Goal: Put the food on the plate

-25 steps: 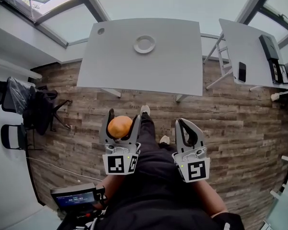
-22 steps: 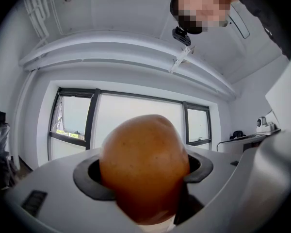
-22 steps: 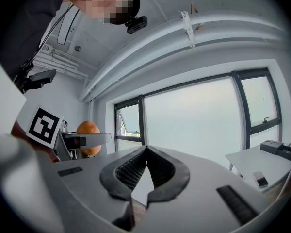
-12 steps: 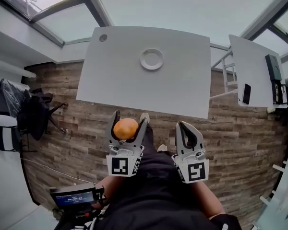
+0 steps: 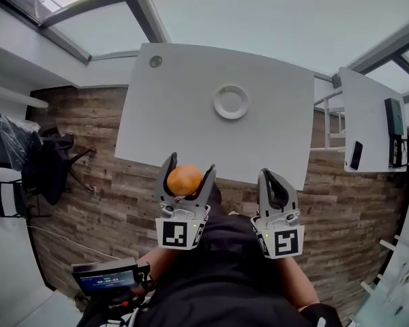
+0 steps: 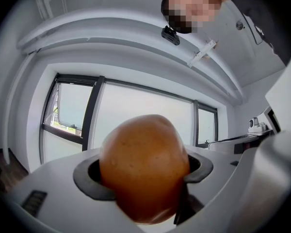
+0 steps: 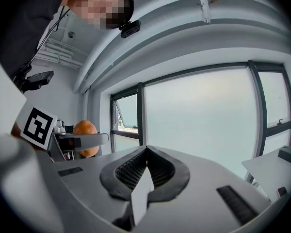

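Note:
An orange round fruit (image 5: 185, 180) sits between the jaws of my left gripper (image 5: 186, 176), which is shut on it just short of the grey table's near edge. In the left gripper view the orange fruit (image 6: 144, 166) fills the space between the jaws. A small white plate (image 5: 231, 102) lies near the middle of the table (image 5: 170, 114), well beyond both grippers. My right gripper (image 5: 275, 186) is shut with nothing in it, beside the left one. In the right gripper view its jaws meet (image 7: 144, 171), and the fruit (image 7: 85, 138) shows at the left.
A second table (image 5: 378, 125) at the right carries a phone (image 5: 356, 154) and a dark device (image 5: 395, 129). Dark chairs (image 5: 37, 162) stand at the left on the wood floor. A screen device (image 5: 105, 276) is at the lower left. Large windows face both grippers.
The table and plate have come nearer and lower in the head view. Both grippers have moved forward toward the table's near edge, the left still holding the fruit.

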A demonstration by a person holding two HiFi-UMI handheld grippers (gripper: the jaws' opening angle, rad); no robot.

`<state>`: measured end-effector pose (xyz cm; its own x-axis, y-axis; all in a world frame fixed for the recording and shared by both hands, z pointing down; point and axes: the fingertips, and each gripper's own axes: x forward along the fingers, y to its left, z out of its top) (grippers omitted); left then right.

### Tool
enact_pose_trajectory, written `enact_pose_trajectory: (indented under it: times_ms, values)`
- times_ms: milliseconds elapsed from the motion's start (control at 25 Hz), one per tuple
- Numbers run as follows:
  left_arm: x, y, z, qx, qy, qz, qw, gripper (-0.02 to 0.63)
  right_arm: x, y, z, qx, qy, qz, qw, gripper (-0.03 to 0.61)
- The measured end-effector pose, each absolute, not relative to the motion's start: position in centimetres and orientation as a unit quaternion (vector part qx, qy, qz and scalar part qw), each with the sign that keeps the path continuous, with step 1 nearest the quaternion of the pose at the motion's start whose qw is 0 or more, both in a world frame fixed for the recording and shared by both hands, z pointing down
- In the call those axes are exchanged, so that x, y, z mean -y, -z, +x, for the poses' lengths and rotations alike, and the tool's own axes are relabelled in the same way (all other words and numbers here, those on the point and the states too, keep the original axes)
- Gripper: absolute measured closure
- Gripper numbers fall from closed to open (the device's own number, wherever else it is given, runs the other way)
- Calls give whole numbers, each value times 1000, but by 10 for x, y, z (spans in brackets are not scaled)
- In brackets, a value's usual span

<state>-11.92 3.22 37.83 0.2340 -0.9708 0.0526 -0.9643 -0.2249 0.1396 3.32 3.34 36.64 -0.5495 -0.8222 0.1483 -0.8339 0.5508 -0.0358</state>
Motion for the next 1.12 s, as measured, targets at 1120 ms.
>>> enact_pose_trajectory:
  times_ms: [1120]
  values:
    - [39,-404,-118,589,-29,805,71,247,46,-351,13,875,-61,480,16,572]
